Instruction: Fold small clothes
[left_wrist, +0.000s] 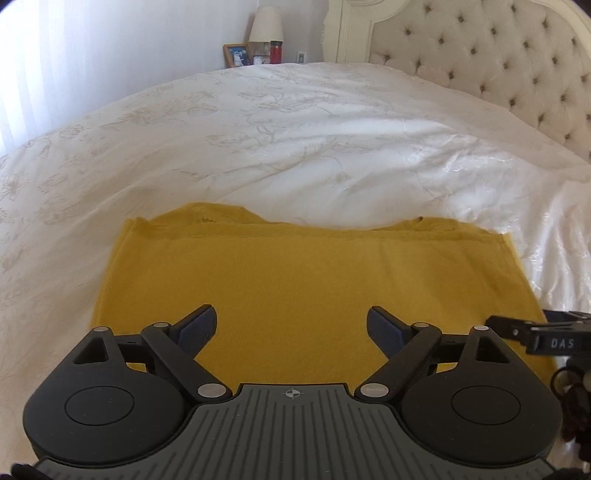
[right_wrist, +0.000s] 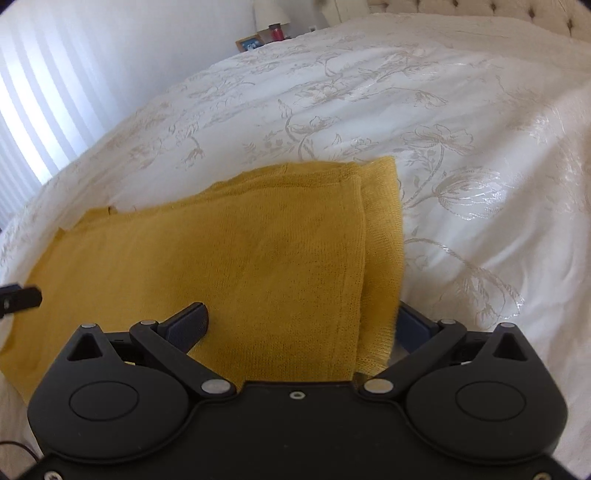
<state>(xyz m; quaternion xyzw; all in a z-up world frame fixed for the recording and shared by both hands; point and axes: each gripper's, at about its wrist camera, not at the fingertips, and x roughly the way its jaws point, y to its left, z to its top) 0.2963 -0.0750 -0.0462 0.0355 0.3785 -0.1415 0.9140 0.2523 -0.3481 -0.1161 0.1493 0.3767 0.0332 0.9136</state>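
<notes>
Mid-fold: mustard knit garment (left_wrist: 280, 280) lies flat on the white bedspread (left_wrist: 295, 129), already doubled over once, with layered edges showing along its right side in the right wrist view. Left gripper (left_wrist: 291, 325) hovers over the near edge, jaws wide apart, holding nothing; right gripper (right_wrist: 299, 325) is also spread wide, straddling the near right corner, not pinching it. Next move, I'd judge: close both on the near edge, then carry it toward the far edge evenly.

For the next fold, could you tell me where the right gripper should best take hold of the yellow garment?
Probably the near right corner of the yellow garment, where two layered edges hang together. The open right gripper already straddles that edge, so come from the near side and pinch both layers.
</notes>
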